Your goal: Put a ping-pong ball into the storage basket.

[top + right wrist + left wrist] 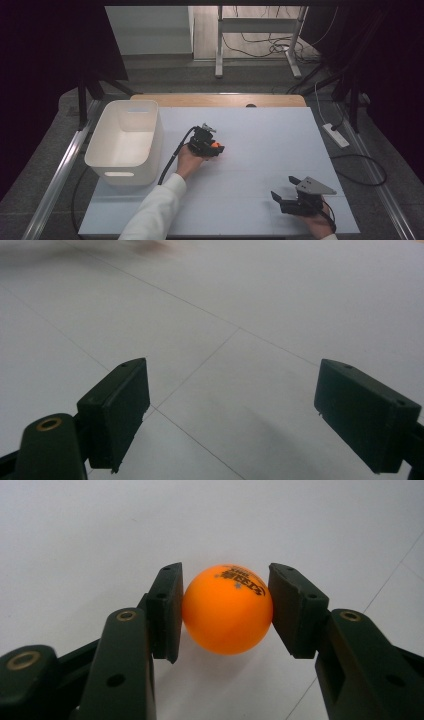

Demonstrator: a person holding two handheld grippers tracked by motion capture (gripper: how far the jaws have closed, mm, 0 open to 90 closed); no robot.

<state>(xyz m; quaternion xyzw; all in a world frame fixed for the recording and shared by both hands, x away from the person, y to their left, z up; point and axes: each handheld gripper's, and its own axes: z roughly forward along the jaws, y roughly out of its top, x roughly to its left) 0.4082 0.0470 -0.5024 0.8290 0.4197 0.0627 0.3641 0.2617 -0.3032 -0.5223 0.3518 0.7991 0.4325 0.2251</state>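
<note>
**Ball gripped at mid-surface, bin waiting to the left**

Near the middle of the white surface (260, 150), the left hand-held gripper (216, 146) has its jaws closed onto an orange ball (227, 610). In the left gripper view both pads press the ball's sides, one on each flank, with the printed marking facing up; the jaws stand only as far apart as the ball forces them. Whether the ball is raised off the surface or resting on it cannot be told for sure.

The step in hand looks like the pick: the grasp is made, and the carry is not yet done. A white bin (125, 142) stands just to the left of that hand, open side up, and seems the likely target. The next move would call for lifting the ball clear, swinging it left over the bin's rim, and only then letting go. The ball is smooth and round, so a loose squeeze could let it slip.

The right hand-held gripper (282, 192) rests near the front right edge, jaws spread wide, nothing between them.
</note>
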